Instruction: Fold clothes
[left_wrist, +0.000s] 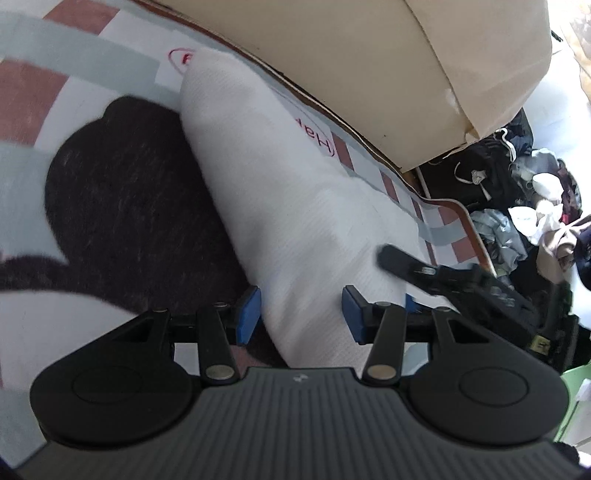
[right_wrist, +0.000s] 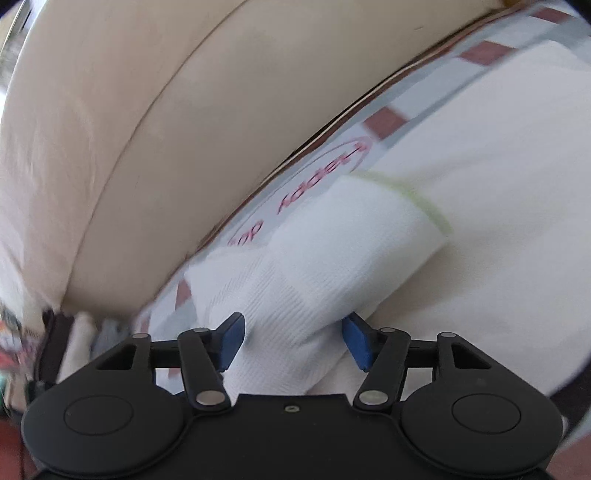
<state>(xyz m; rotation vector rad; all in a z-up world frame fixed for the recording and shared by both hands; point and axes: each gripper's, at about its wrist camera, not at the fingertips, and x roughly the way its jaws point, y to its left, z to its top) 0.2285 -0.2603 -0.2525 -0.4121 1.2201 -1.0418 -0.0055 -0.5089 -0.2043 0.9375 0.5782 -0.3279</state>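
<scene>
A white ribbed garment (left_wrist: 280, 192) lies folded into a long strip on a checked bedsheet (left_wrist: 44, 48). My left gripper (left_wrist: 301, 314) is open, its blue pads either side of the strip's near end. In the right wrist view the same white garment (right_wrist: 332, 266) shows a sleeve with a green seam line (right_wrist: 424, 203). My right gripper (right_wrist: 293, 341) is open with the white cloth lying between its blue pads. The right gripper's black fingers (left_wrist: 424, 269) also show at the garment's right edge in the left wrist view.
A black garment (left_wrist: 122, 206) lies on the sheet left of the white one. A cream headboard cushion (left_wrist: 369, 55) runs along the far edge, also in the right wrist view (right_wrist: 147, 110). A pile of mixed clothes (left_wrist: 528, 206) lies on the floor at right.
</scene>
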